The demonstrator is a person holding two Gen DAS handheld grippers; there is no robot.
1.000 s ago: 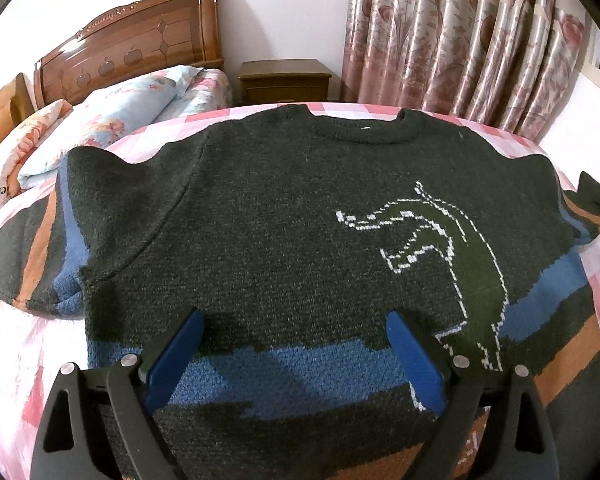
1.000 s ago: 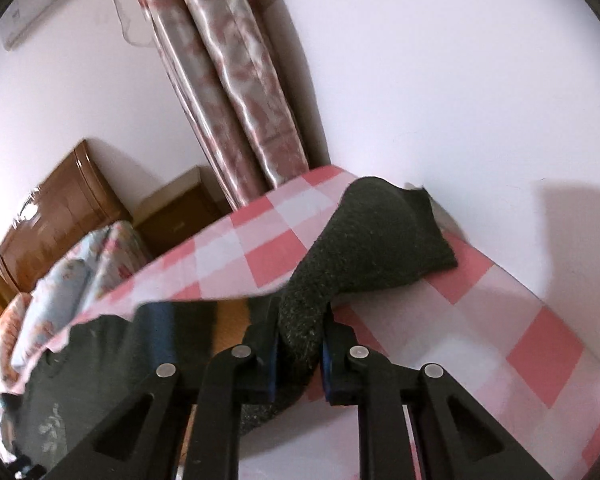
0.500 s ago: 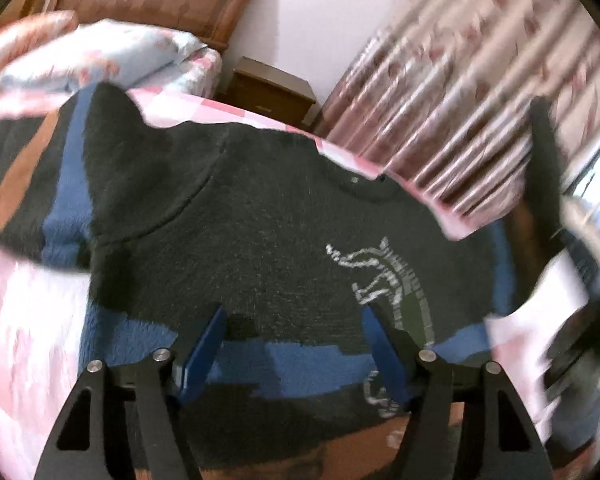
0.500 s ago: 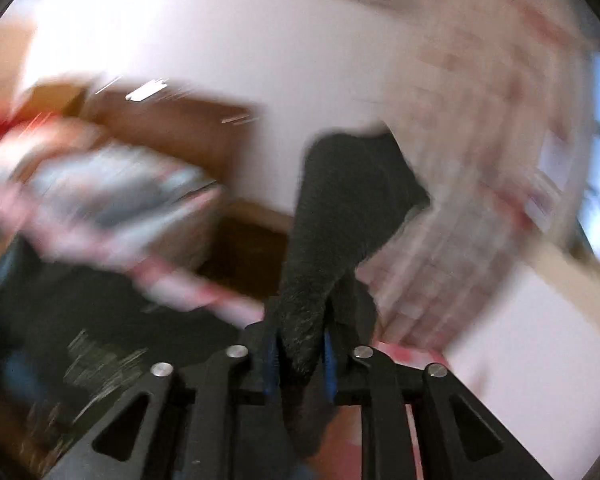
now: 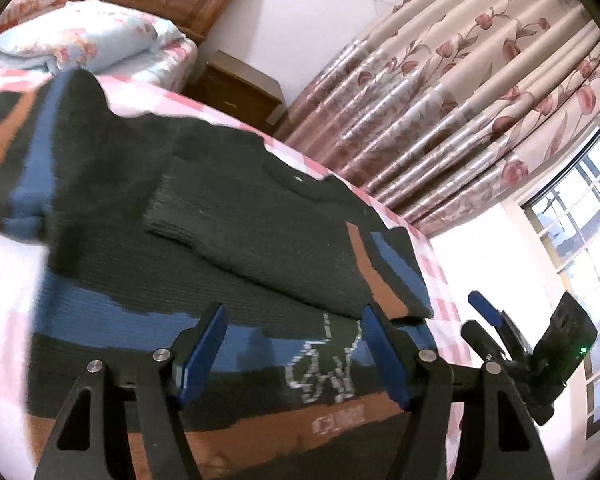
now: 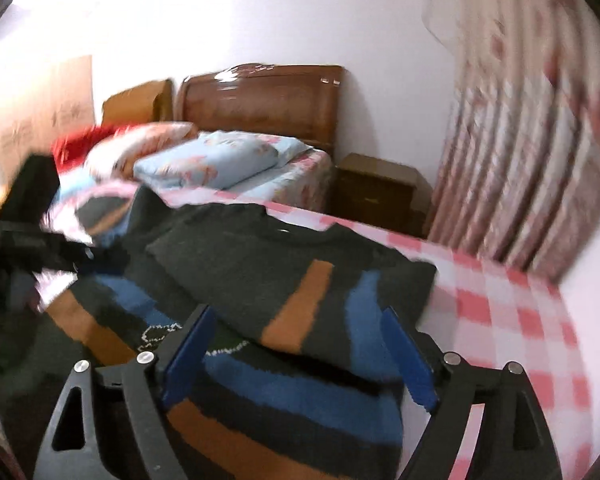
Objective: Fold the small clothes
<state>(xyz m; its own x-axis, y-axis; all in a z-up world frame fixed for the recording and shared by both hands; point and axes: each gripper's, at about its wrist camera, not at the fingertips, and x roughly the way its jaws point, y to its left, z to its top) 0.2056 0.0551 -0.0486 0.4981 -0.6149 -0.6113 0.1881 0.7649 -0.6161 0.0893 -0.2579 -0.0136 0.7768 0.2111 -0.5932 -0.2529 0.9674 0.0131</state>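
A dark green sweater [image 5: 112, 272] with blue and orange stripes and a white stitched figure lies flat on the pink checked bed cover [image 6: 500, 320]. One sleeve [image 5: 260, 240] is folded across its chest, cuff toward the other shoulder. The other sleeve [image 5: 24, 152] still spreads outward. My left gripper [image 5: 294, 354] hovers open over the lower part of the sweater, with nothing between its blue pads. My right gripper [image 6: 298, 344] is open too, just short of the folded sleeve [image 6: 292, 276], holding nothing. It also shows off the bed's right edge, my right gripper [image 5: 476, 318].
Pillows [image 5: 80, 40] and a wooden headboard [image 6: 260, 100] are at the far end of the bed. A brown nightstand [image 6: 376, 188] stands beside it, with flowered curtains [image 5: 460, 100] and a window [image 5: 580, 220] to the right. A white wall borders the bed's right side.
The right gripper, earlier shut on the sleeve cuff, swung it over the sweater and let go; the sleeve now lies across the chest. The left gripper's jaws narrowed a little and its view rolled.
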